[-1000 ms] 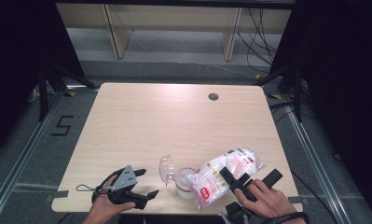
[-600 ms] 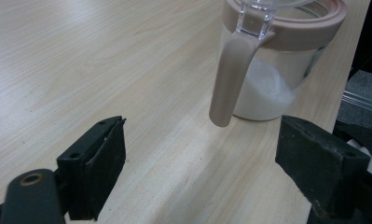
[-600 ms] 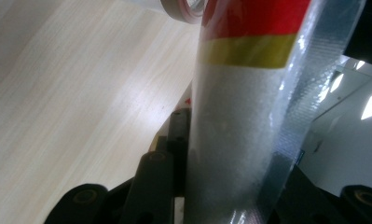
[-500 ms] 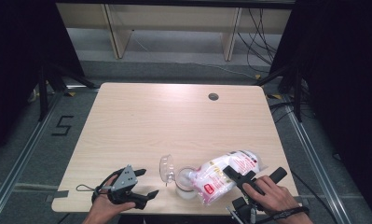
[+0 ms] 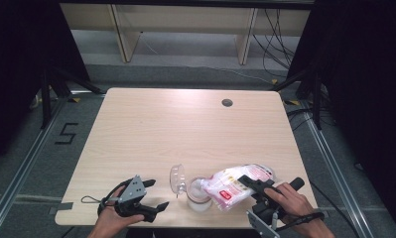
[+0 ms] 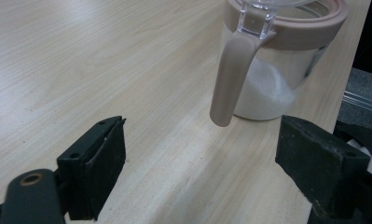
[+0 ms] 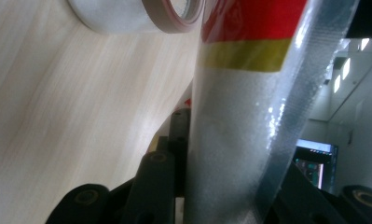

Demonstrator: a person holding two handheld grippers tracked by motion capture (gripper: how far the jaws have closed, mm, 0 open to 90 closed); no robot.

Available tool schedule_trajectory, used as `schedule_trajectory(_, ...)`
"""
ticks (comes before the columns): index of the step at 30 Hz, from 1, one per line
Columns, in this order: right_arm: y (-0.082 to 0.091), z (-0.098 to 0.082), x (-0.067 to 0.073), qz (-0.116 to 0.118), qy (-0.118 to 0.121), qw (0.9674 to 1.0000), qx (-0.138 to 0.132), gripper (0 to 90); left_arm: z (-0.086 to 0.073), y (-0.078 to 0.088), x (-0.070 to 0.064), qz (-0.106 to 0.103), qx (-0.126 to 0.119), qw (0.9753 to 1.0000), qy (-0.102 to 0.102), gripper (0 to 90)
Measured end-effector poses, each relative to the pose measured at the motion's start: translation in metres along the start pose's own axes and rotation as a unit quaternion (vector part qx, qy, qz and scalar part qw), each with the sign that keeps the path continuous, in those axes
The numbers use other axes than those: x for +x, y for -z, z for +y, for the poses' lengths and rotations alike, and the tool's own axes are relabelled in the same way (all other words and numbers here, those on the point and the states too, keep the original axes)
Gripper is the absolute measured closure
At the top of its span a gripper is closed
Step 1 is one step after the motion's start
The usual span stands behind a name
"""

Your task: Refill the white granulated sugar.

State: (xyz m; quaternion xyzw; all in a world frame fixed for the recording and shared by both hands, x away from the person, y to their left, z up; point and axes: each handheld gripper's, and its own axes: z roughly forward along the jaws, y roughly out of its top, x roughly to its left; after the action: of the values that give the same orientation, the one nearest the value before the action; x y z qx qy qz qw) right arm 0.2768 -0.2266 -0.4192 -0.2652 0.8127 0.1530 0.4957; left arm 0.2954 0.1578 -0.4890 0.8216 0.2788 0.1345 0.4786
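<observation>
Two grippers work at the near edge of the pale wooden bench (image 5: 185, 129). The right gripper (image 5: 255, 186), held in the person's right hand (image 5: 290, 201), has its fingers clenched on a clear plastic bag (image 5: 235, 181) of white powder with a red and yellow label; in the right gripper view the bag (image 7: 239, 140) runs up between the black fingers (image 7: 153, 186), pressed from both sides. In the high view the bag lies tilted, its lower end over the mouth of a clear jar (image 5: 198, 196) that stands on the bench near the front edge, between the two hands.

The jar has a pinkish-beige rim and holds a heap of white powder at its bottom (seen well in the left gripper view, where the jar (image 6: 277, 74) stands just ahead of the fingers). Its clear hinged lid (image 5: 177, 177) stands swung open on the left side, and a beige latch (image 6: 230, 79) hangs down the jar's wall.

The left gripper (image 5: 153, 206) rests low by the front edge, to the left of the jar and apart from it, in the left hand (image 5: 113, 218). Its fingers (image 6: 97, 163) are released, spread wide with only bare bench between them.
</observation>
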Motion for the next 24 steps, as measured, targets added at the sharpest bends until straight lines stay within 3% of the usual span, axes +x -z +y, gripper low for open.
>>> schedule_trajectory(3, -0.002, -0.004, 0.003, 0.004, -0.028, 0.9996, -0.002, 76.1, 0.0, 0.0, 0.0, 0.0, 0.0, 1.0, 0.001, 15.6)
schedule_trajectory(4, -0.003, -0.005, 0.001, 0.002, -0.022, 0.9997, -0.014, 76.1, 0.0, 0.0, 0.0, 0.001, 0.001, 1.0, 0.0, 15.6)
schedule_trajectory(5, -0.003, -0.007, 0.003, 0.003, -0.041, 0.9991, -0.013, 76.2, 0.0, 0.0, 0.0, 0.0, 0.0, 1.0, 0.001, 15.6)
schedule_trajectory(7, -0.003, -0.009, 0.004, 0.001, -0.057, 0.9982, -0.02, 76.2, 0.0, 0.0, 0.0, -0.002, -0.001, 1.0, 0.002, 15.6)
schedule_trajectory(8, -0.005, -0.01, 0.002, -0.004, -0.054, 0.9981, -0.03, 76.2, 0.0, 0.0, 0.0, -0.002, -0.001, 1.0, 0.002, 15.6)
schedule_trajectory(10, -0.005, -0.012, 0.007, 0.005, -0.101, 0.9945, -0.025, 76.3, 0.0, 0.0, 0.0, 0.0, 0.001, 1.0, 0.0, 15.6)
schedule_trajectory(11, -0.007, -0.013, 0.004, 0.002, -0.093, 0.9948, -0.041, 76.4, 0.0, 0.0, 0.0, -0.001, -0.001, 1.0, 0.0, 15.6)
schedule_trajectory(12, -0.007, -0.015, 0.007, 0.007, -0.12, 0.9918, -0.041, 76.4, 0.0, 0.0, 0.001, -0.002, 0.001, 1.0, -0.004, 15.6)
schedule_trajectory(14, -0.011, -0.018, 0.005, -0.002, -0.113, 0.9916, -0.061, 76.4, 0.0, 0.0, 0.0, -0.002, -0.001, 1.0, 0.0, 15.6)
schedule_trajectory(15, -0.009, -0.019, 0.006, -0.003, -0.123, 0.9914, -0.045, 76.5, 0.0, 0.0, 0.001, -0.004, 0.001, 1.0, 0.0, 15.6)
schedule_trajectory(19, -0.015, -0.027, 0.011, 0.0, -0.178, 0.982, -0.063, 76.7, 0.0, 0.0, 0.0, -0.001, -0.003, 1.0, -0.002, 15.6)
schedule_trajectory(20, -0.016, -0.029, 0.01, -0.001, -0.178, 0.9819, -0.065, 76.8, 0.0, 0.0, 0.0, -0.001, -0.003, 1.0, -0.001, 15.6)
schedule_trajectory(21, -0.017, -0.03, 0.012, 0.0, -0.19, 0.9794, -0.068, 76.9, 0.0, 0.0, 0.001, -0.004, 0.001, 1.0, 0.0, 15.6)
schedule_trajectory(24, -0.021, -0.033, 0.014, -0.001, -0.207, 0.9762, -0.066, 77.1, 0.001, 0.0, 0.0, -0.005, 0.0, 1.0, 0.001, 15.6)
